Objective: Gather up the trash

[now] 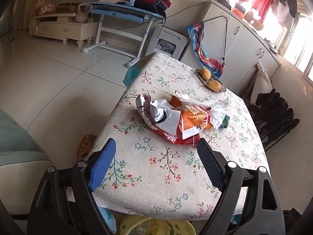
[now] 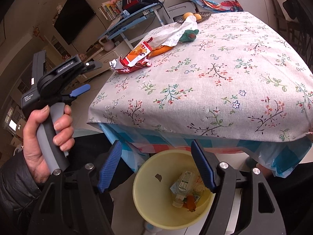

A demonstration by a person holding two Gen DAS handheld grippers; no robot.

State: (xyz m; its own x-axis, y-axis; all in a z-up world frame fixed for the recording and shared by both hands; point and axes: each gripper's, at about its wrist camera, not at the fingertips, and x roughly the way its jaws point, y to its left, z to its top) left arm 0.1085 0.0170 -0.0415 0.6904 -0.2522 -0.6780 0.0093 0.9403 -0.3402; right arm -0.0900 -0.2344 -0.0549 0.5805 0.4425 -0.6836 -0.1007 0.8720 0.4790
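Left wrist view: the left gripper (image 1: 156, 146) occupies the lower part of the frame, its fingers (image 1: 101, 164) spread wide with nothing between them. It hangs over the near part of the tabletop (image 1: 156, 186), which carries a floral cloth. At the centre of the frame lies the trash: a crumpled red-and-orange snack bag (image 1: 187, 125), with a white printed wrapper (image 1: 156, 113) on its left side and a crumpled white paper (image 1: 207, 101) draped over its upper right. A green item (image 1: 226, 122) shows just beside the paper at the right; what it is cannot be told. Toward the upper right of the tabletop stands a fruit dish (image 1: 221, 90) holding two yellow fruits (image 1: 205, 73), well apart from the trash.

Right wrist view: the right gripper (image 2: 156, 160) sits at the bottom centre of the frame, fingers (image 2: 203, 168) also wide apart and holding nothing. Below and between them stands a yellow bin (image 2: 144, 201), under the tabletop edge, containing a clear plastic bottle (image 2: 182, 188) and small scraps. The snack bag (image 2: 137, 58) and paper (image 2: 176, 33) lie on the tabletop in the upper middle of the frame. At the left of the frame, the person's left hand (image 2: 45, 143) grips the handle of the left gripper.
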